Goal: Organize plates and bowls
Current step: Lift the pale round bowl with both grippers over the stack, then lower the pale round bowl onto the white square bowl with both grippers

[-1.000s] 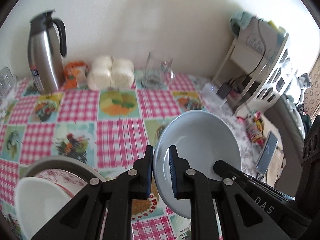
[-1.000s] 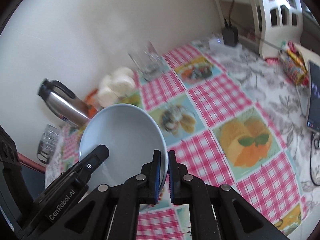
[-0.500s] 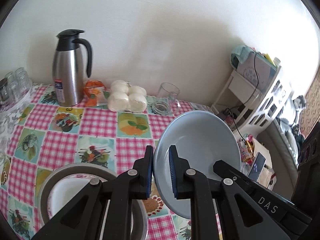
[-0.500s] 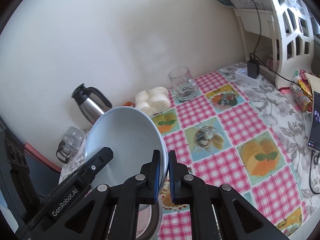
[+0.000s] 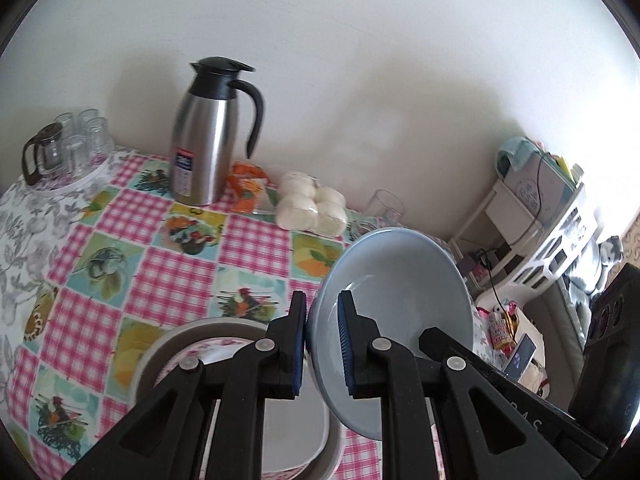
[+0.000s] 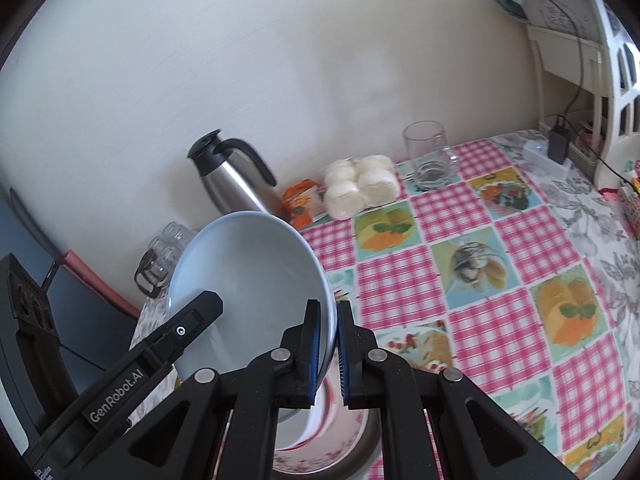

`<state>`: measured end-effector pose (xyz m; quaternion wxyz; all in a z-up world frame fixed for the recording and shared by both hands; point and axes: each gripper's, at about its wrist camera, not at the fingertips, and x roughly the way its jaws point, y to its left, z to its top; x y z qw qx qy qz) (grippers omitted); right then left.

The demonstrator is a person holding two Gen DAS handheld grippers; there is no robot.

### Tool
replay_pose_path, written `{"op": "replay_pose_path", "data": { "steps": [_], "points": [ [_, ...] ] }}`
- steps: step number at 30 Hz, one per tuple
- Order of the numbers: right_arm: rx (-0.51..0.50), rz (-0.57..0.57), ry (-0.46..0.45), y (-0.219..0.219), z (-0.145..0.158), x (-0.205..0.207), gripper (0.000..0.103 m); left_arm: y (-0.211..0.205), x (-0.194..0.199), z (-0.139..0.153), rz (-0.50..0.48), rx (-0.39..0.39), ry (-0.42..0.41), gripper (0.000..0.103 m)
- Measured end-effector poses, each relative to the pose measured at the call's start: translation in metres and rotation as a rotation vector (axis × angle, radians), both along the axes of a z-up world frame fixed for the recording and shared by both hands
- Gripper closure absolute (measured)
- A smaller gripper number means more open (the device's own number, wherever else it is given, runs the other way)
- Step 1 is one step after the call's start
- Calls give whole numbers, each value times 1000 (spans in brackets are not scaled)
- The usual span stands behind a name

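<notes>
Both grippers hold one pale blue bowl point(image 5: 400, 288) in the air above the table. My left gripper point(image 5: 322, 344) is shut on its left rim. My right gripper point(image 6: 328, 344) is shut on its right rim, and the bowl point(image 6: 248, 276) tilts up to its left. Below the bowl stands a stack: a grey plate point(image 5: 160, 348), a floral plate point(image 6: 344, 444) and a white dish point(image 5: 288, 432) on top. The stack is partly hidden by the grippers.
On the checked tablecloth point(image 5: 248, 248) along the wall stand a steel thermos jug point(image 5: 208, 152), an orange packet point(image 5: 246, 184), a pack of white buns point(image 5: 312, 210) and a glass mug point(image 6: 430, 156). A tray of glasses point(image 5: 68, 148) is far left. A white shelf unit point(image 5: 540, 216) stands right.
Both grippers have risen with the blue bowl and pulled back from the wall, so more of the table shows. The stack of plates now sits lower under the grippers.
</notes>
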<state>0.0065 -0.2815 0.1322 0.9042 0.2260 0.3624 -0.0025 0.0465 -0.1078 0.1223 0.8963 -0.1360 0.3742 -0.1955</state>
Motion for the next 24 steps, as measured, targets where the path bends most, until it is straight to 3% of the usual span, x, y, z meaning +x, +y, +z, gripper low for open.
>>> {"op": "replay_pose_path", "data": {
  "steps": [15, 24],
  "points": [
    [-44, 116, 27, 68, -7, 16, 94, 65, -2, -11, 88, -25, 53, 87],
    [-98, 134, 72, 83, -16, 20, 94, 73, -4, -26, 87, -18, 104, 87]
  ]
}}
